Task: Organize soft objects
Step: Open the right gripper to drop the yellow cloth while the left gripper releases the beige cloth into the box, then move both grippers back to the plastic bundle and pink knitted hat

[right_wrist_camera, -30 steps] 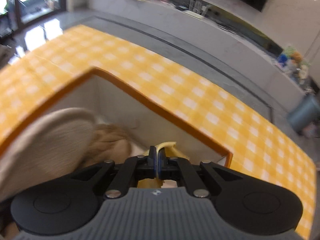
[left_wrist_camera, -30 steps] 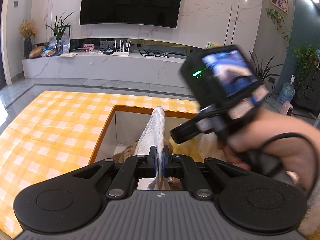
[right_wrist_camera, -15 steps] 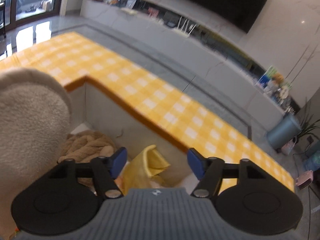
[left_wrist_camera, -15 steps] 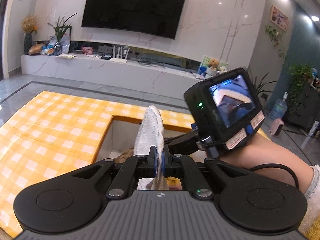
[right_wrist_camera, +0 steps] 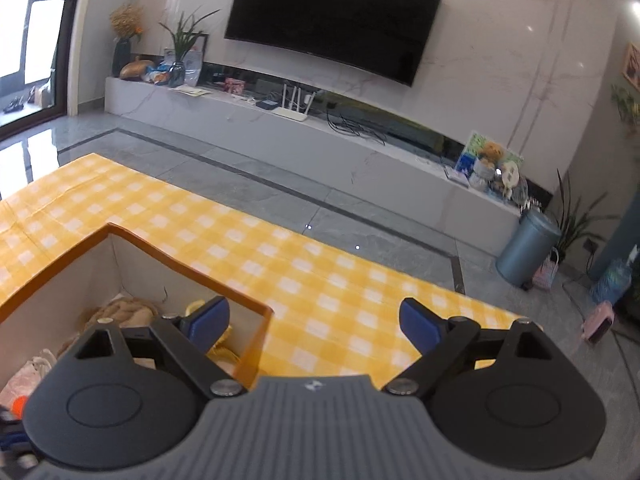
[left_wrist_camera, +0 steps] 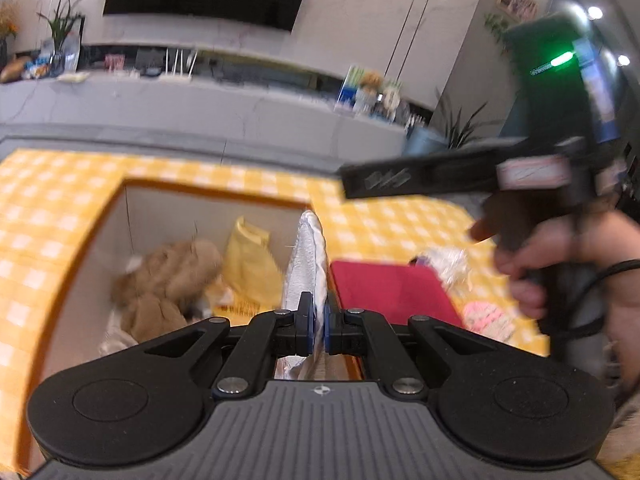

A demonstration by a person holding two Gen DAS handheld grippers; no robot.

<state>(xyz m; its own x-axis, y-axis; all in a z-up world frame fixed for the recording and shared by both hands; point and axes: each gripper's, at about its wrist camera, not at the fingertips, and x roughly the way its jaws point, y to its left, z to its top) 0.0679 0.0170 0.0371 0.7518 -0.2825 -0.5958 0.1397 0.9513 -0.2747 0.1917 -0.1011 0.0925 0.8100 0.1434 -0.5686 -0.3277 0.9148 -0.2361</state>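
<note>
The left tongs [left_wrist_camera: 316,322] were clenched on a white fleecy cloth [left_wrist_camera: 306,256], which stood up edge-on just above the open box [left_wrist_camera: 132,208], at its right rim. The right tongs [right_wrist_camera: 314,324] were released, spread wide and empty, raised above the box's right corner over the yellow-checked surface [right_wrist_camera: 320,276]. Inside the box lay a brown plush toy [left_wrist_camera: 168,280] and a yellow bag [left_wrist_camera: 250,264]; right of the box, on the surface, sat a red pad [left_wrist_camera: 392,290] and a pink item [left_wrist_camera: 486,316], too blurred to identify. The cloth looked light, limp and easily compressed, so a firm pinch on a bunched fold should hold it; a thin edge might slip free.
</note>
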